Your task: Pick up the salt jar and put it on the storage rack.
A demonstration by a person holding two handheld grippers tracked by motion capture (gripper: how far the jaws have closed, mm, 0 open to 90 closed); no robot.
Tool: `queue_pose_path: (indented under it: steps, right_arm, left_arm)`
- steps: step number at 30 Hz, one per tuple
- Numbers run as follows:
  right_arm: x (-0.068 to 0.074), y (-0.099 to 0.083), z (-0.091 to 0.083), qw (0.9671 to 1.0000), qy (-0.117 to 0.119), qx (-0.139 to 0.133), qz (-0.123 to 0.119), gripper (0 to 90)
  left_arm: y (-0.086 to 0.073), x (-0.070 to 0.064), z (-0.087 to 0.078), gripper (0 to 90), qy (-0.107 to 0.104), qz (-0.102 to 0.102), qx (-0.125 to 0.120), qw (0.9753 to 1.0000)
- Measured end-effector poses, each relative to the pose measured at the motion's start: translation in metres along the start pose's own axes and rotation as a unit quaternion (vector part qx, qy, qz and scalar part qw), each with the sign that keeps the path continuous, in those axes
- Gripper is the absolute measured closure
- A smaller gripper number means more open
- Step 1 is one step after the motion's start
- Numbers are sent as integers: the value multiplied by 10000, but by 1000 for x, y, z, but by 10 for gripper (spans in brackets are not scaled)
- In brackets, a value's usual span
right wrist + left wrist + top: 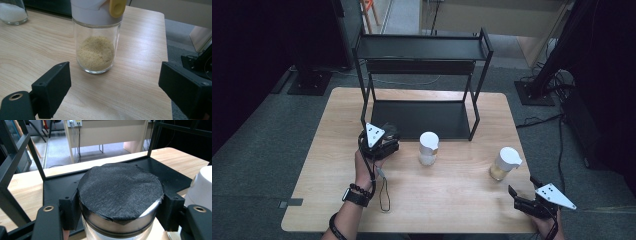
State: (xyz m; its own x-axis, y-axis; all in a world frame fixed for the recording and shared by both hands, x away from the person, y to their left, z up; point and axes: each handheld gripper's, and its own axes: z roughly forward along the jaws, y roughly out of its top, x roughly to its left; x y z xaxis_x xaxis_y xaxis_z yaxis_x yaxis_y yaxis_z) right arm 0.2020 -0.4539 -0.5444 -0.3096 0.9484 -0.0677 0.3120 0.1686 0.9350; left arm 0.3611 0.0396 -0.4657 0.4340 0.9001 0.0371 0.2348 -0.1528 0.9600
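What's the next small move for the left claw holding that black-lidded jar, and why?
Probably ease the left claw forward to set the black-lidded jar on the rack's lower shelf: its jaws are clamped on the jar, and the shelf lies just ahead.

Matt rough black lid (120,192) w/ glossy metal rim; smooth wood table (447,195).

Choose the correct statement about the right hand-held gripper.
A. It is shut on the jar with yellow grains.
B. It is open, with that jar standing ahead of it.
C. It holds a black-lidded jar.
B: the right hand-held gripper has its jaws wide apart, and the jar with yellow grains stands untouched on the table beyond them.
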Motion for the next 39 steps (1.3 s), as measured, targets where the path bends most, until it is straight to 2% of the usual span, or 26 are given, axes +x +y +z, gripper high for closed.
queue_pose_path:
  steps: [10, 17, 25, 28, 39]
  right_arm:
    - [0, 0, 0, 10000, -5, -2, 0, 107]
    - [0, 0, 0, 10000, -10, 2, 9, 107]
    - [0, 0, 0, 10000, -20, 13, 11, 107]
    - [0, 0, 0, 10000, -18, 10, 13, 107]
    - [0, 0, 0, 10000, -17, 3, 25, 107]
  left_arm:
    - [3, 1, 13, 336, 38, 96, 45, 9999]
    - [9, 3, 22, 341, 109, 133, -9, 9999]
    - [12, 2, 33, 349, 103, 91, -63, 9999]
    - [12, 3, 37, 350, 32, -4, -99, 9999]
    - [19, 0, 58, 351, 10, 31, -97, 9999]
